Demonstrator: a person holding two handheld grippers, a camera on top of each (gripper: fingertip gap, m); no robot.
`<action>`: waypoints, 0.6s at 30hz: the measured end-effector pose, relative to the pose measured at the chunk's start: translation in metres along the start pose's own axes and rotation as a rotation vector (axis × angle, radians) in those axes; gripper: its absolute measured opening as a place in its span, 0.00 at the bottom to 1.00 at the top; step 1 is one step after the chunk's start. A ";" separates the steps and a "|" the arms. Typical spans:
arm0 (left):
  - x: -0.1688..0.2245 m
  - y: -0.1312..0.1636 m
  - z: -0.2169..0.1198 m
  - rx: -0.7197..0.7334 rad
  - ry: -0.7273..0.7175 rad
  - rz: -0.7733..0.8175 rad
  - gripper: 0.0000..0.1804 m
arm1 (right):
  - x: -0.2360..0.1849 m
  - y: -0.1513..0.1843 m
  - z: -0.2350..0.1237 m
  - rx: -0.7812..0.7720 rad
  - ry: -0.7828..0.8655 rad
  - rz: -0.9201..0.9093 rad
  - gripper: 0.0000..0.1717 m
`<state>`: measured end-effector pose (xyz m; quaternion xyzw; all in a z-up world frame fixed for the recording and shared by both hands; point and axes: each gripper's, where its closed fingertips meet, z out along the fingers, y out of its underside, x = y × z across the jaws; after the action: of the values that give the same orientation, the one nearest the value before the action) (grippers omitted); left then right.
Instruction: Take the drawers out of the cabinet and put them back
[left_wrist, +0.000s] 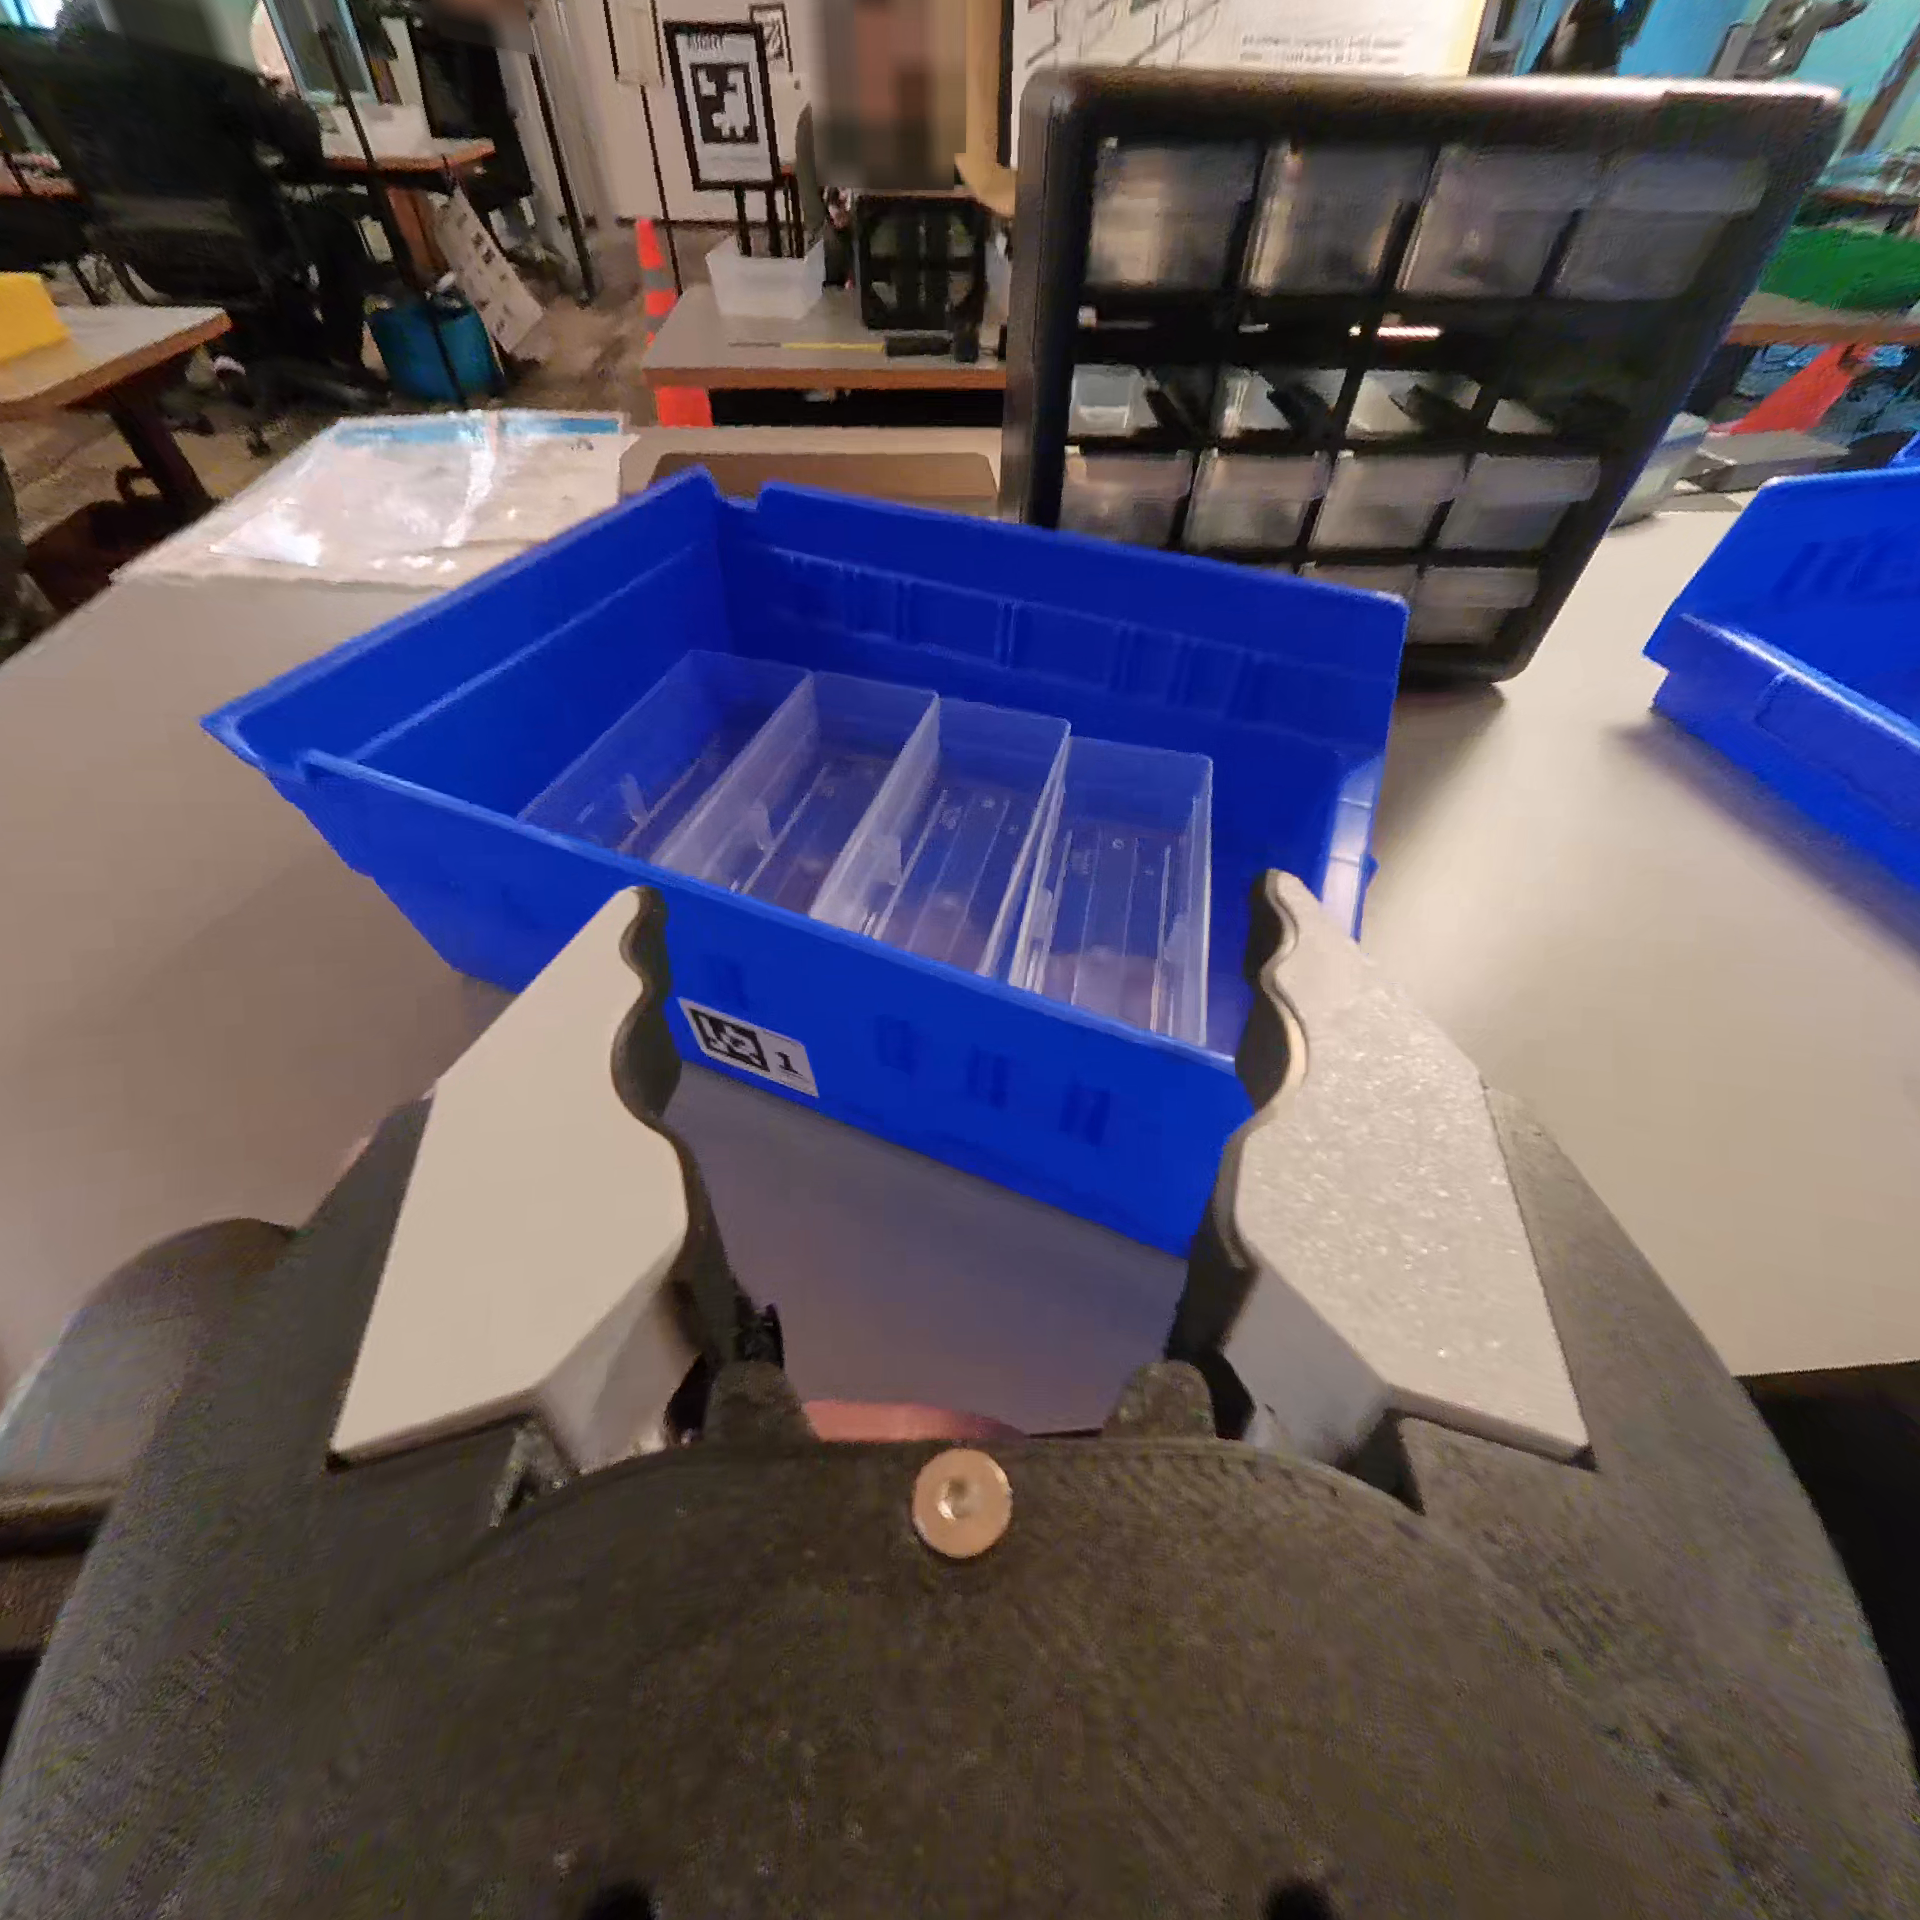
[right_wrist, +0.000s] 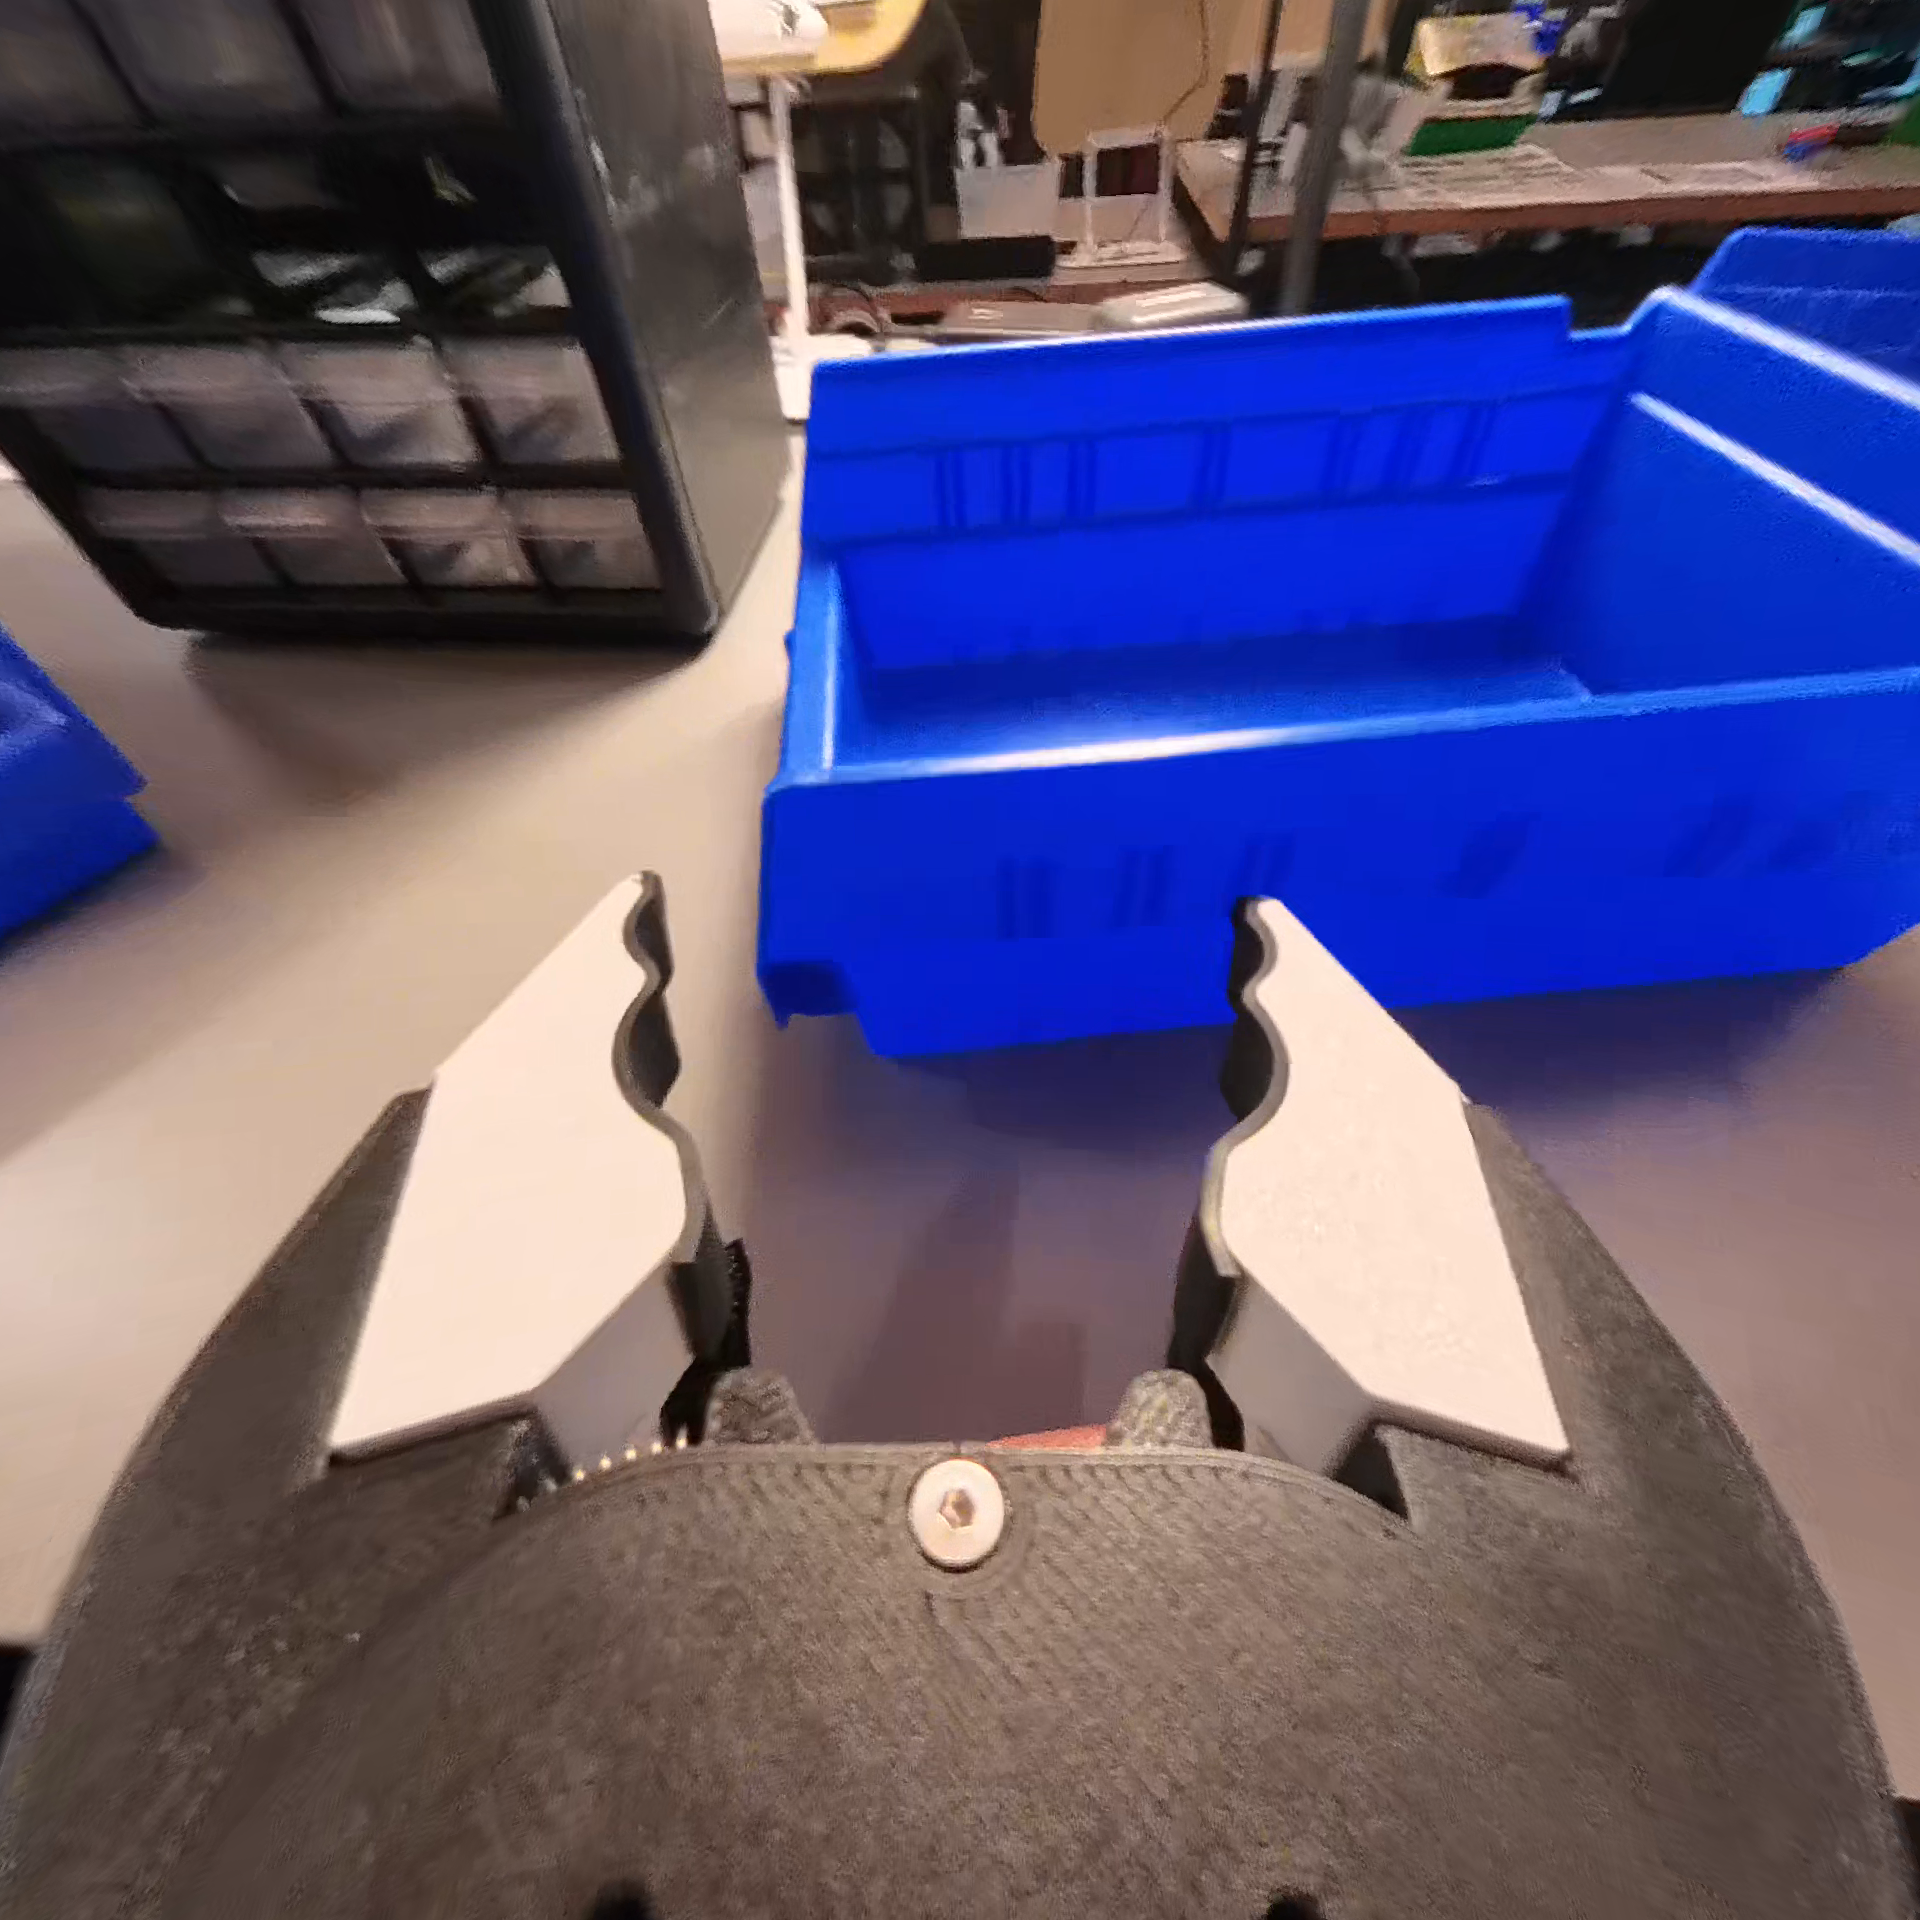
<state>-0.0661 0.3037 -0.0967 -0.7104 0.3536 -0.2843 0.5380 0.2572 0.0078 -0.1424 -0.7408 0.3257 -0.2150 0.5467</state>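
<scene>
— Four clear drawers (left_wrist: 914, 831) lie side by side in the blue bin (left_wrist: 499, 727) near my left gripper (left_wrist: 951, 966), its fingers spread wide, gripping nothing.

— And your right?

— My right gripper (right_wrist: 945, 987) is spread too, bare, near another blue bin (right_wrist: 1351, 914). The black cabinet (right_wrist: 644, 312) stands far left.

Motion blur smears the black plastic drawer cabinet (left_wrist: 1392, 343) and its grey translucent drawers (left_wrist: 1340, 218), so their contents cannot be read. A second blue plastic bin (left_wrist: 1808, 665) is cut off by the right edge, perhaps half showing.
</scene>
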 end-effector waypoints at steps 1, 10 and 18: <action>0.004 0.004 0.001 -0.007 -0.003 -0.012 0.62 | 0.002 -0.002 0.004 0.003 0.048 -0.035 0.64; 0.005 0.022 0.013 0.001 -0.042 0.013 0.63 | 0.029 -0.006 0.005 0.050 0.164 -0.049 0.55; -0.006 0.023 -0.004 -0.041 0.026 0.001 0.56 | 0.075 0.012 -0.026 -0.003 0.196 -0.039 0.39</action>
<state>-0.0775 0.3023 -0.1178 -0.7174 0.3666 -0.2859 0.5189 0.2886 -0.0657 -0.1480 -0.7233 0.3637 -0.2966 0.5066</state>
